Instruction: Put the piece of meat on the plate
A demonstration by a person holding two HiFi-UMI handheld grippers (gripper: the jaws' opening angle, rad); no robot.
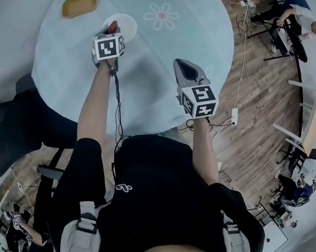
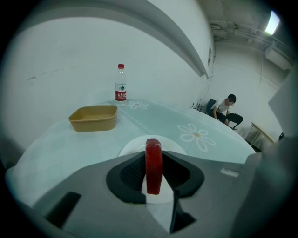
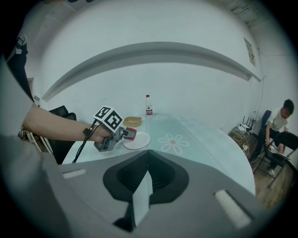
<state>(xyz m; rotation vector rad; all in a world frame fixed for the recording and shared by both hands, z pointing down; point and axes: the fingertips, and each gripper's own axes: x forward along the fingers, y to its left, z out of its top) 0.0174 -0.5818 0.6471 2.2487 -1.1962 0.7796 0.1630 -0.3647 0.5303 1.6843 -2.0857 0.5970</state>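
Observation:
A flat red piece of meat (image 2: 153, 163) stands on edge between the jaws of my left gripper (image 2: 153, 152), which is shut on it. Just beyond and below it lies a round white plate (image 2: 132, 147). In the head view the left gripper (image 1: 112, 32) holds the meat (image 1: 113, 26) over the near rim of the plate (image 1: 127, 22). My right gripper (image 1: 182, 66) hovers apart, above the table's near right side, with its jaws together (image 3: 148, 160) and nothing in them. From there I see the meat (image 3: 131, 134) at the plate (image 3: 140, 140).
The round table (image 1: 166, 50) has a pale blue cloth with flower prints. A tan tray (image 1: 79, 3) lies past the plate, and a water bottle (image 2: 120, 83) stands behind it. A dark chair (image 1: 14, 127) is at the left. A person (image 3: 278, 128) sits at the far right.

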